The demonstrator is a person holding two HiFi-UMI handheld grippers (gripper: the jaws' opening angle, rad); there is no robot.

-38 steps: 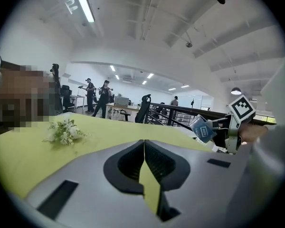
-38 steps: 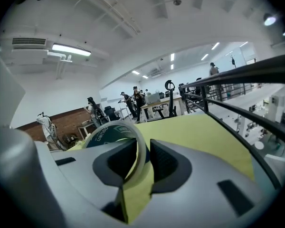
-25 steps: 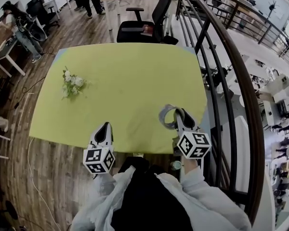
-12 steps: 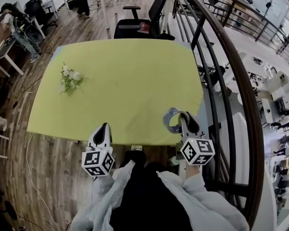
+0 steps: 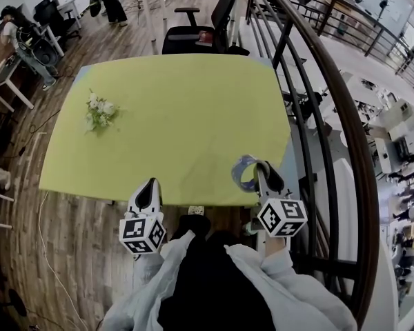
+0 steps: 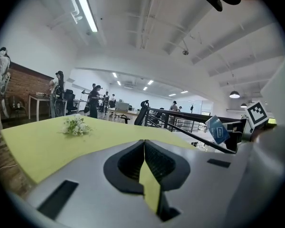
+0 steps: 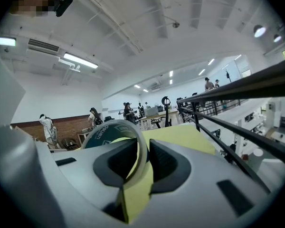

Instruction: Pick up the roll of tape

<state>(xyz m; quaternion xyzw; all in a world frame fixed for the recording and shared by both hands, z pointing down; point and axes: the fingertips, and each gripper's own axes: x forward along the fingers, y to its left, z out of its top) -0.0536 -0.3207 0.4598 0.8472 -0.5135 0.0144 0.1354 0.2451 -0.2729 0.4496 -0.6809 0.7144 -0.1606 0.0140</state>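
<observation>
The roll of tape (image 5: 243, 174) is in the right gripper (image 5: 257, 169). The jaws stand partly open and pinch the ring's wall, one pad inside the ring and one outside, so the roll stands on edge. Compared with a second ago, it has come back from further in over the desk (image 5: 179, 116) to that desk's near right corner, close to the near edge. It looks to be off the cloth, so I'd say the pick-up is as good as done and only a steady hold is left.

The left gripper (image 5: 149, 185) has drawn back too. It now sits just off the desk's near edge with its jaws together and nothing between them.

There is little room beside the desk's right edge, where the curved railing (image 5: 310, 81) runs close by the loaded gripper, so a swing that way could knock the roll. Over the desk's middle it is open. The small bunch of flowers (image 5: 99, 112) lies well away at the desk's left side, and an office chair (image 5: 200, 36) stands beyond the far edge.
</observation>
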